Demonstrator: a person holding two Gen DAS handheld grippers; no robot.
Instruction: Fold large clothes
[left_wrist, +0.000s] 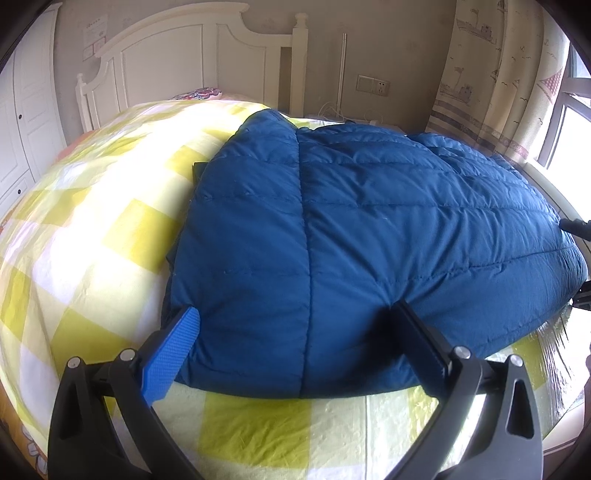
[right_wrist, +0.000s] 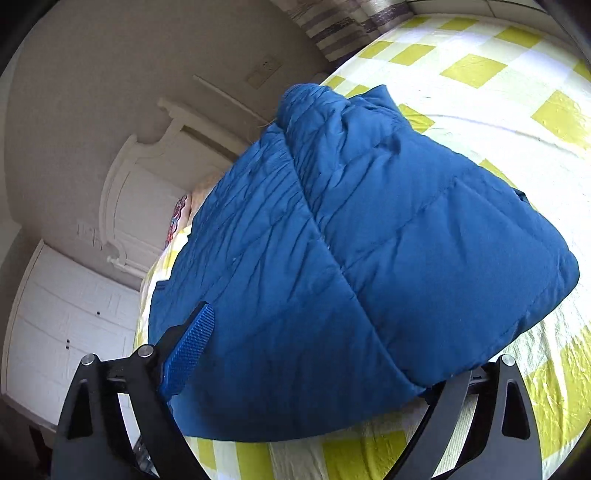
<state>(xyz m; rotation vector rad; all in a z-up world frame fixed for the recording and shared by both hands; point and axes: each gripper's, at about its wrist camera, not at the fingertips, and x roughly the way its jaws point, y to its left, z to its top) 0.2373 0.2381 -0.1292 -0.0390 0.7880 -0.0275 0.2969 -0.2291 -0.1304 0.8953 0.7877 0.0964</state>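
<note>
I see a big puffy blue quilted jacket lying on a bed with a yellow and white checked sheet. In the left view the jacket fills the middle and spreads out toward 2 o'clock, and its near edge sits right between my fingers. My left gripper is spread wide, with one finger at each side of that near edge; the blue bumpy pad at 7 o'clock touches the cloth, but nothing is pinched. In the right view the jacket sits at the middle with a fat fold running up to 12 o'clock. My right gripper has its blue pad at 7 o'clock pressed on top of the jacket, and the other finger at 5 o'clock goes under the edge, so I think it holds some cloth, but I cannot tell if it is squeezed tight. I think the jacket is partly folded and needs one more fold. The puffy cloth is slick and springy, so it could slide out if I grab only a thin bit. If I lift one side faster than the other, the fold could flop open or drag the sheet.
</note>
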